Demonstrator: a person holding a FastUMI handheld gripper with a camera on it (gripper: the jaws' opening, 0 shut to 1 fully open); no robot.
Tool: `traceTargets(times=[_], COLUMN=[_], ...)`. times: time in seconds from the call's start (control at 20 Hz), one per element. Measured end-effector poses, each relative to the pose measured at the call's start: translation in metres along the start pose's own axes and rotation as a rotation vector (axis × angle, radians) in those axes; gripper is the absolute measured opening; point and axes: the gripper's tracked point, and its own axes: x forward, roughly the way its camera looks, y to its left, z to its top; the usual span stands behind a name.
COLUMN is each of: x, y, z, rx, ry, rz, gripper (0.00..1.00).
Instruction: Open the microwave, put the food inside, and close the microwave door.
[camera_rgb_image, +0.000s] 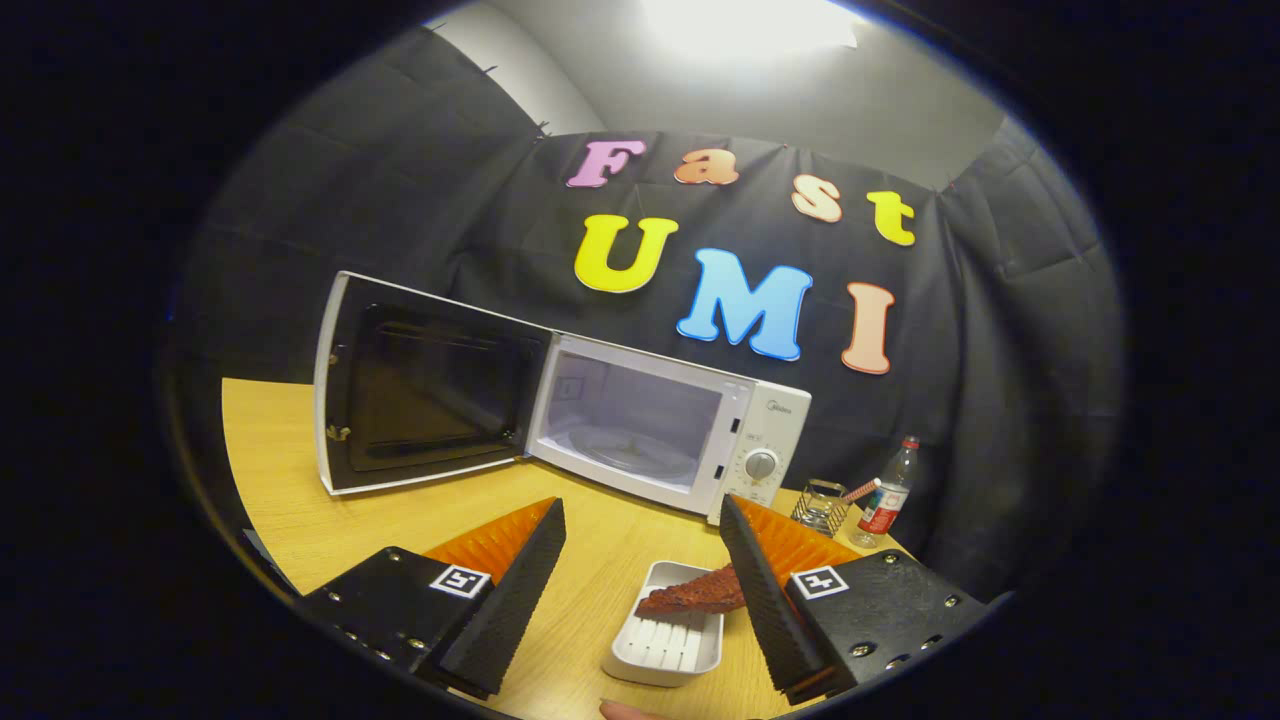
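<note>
Gripper (640, 590) wide open, empty, over white tray (665, 645) of reddish food (695, 595) near table (300, 500) front edge; I'd pinch the light, stiff tray's rim, microwave (660, 430) door (420, 385) already open.

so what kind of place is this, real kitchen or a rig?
Looks like a staged recording booth, not a kitchen: black cloth hangs as the wall, and a lone wooden table carries a microwave with its door open. The claw is open above a white tray of food.
</note>
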Motion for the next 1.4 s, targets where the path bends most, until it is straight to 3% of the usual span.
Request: traceTargets(times=[0.2,0.5,0.6,0.7,0.75,0.9,1.05,1.1,1.15,1.25,1.4], x=[0.028,0.076,0.086,0.089,0.089,0.096,0.095,0.096,0.094,0.091,0.089], y=[-0.037,-0.094,-0.087,-0.078,-0.07,-0.075,-0.069,-0.068,-0.062,-0.061,-0.065], z=[-0.022,-0.068,-0.087,-0.094,-0.093,-0.098,-0.095,-0.093,-0.093,-0.089,-0.087], rx=[0.211,0.414,0.473,0.563,0.633,0.734,0.826,0.874,0.931,1.105,1.105], ry=[0.083,0.197,0.258,0.284,0.28,0.264,0.267,0.275,0.276,0.295,0.294], rz=[0.045,-0.009,0.039,0.104,0.141,0.125,0.164,0.189,0.219,0.253,0.234], gripper=[0.94,0.93,0.87,0.87,0.74,0.38,0.34,0.24,0.24,0.13,0.13])
